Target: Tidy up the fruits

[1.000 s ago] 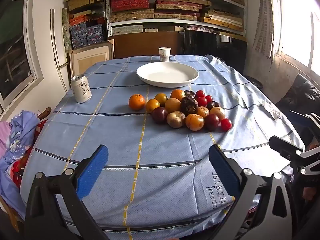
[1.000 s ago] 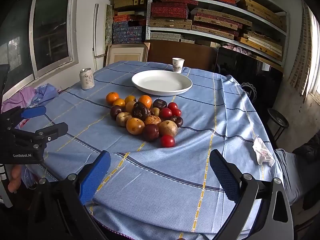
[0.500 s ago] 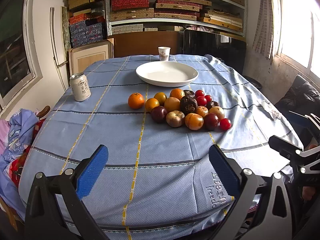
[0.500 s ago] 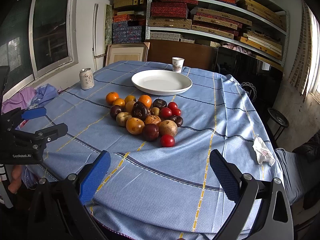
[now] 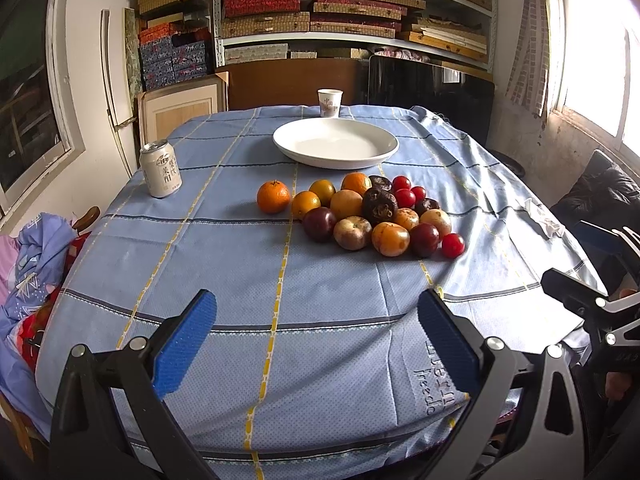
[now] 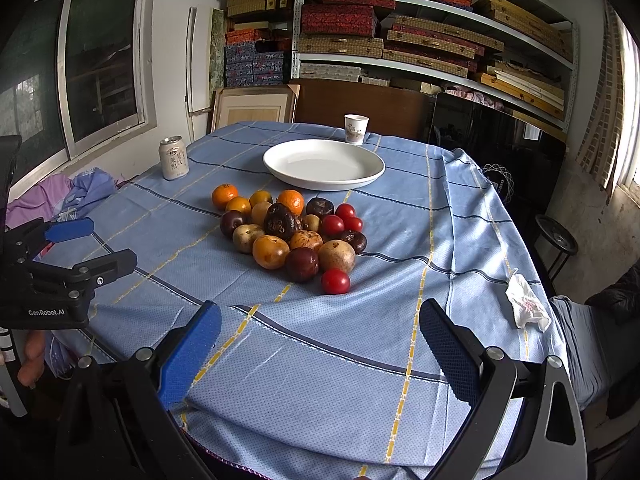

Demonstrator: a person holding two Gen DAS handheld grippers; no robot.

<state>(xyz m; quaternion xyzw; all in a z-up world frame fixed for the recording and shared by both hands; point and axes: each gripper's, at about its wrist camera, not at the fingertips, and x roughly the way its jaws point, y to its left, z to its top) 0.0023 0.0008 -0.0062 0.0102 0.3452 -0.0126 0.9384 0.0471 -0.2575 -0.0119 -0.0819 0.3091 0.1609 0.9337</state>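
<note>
Windowsill (image 5: 592, 128) leftward, stool (image 6: 557, 236) rightward only.

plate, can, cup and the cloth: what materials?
Plate: looks like glazed white ceramic, glossy highlights; could be melamine.
Can: metal, likely aluminium, shiny rim, printed wrap.
Cup: paper by the look, matte, printed.
Tablecloth: woven blue fabric, dotted weave, creases and draped edges.

Daylight scene, evenly bright. The window (image 5: 596, 48) at the right edge of the left wrist view is blown out to white glare. Fruits (image 5: 360, 216) cast soft, short shadows on the table (image 5: 240, 272). Focus sharp centrally. Strong fisheye curvature bends the shelves (image 6: 420, 40); dark vignetting fills the corners of both views.
</note>
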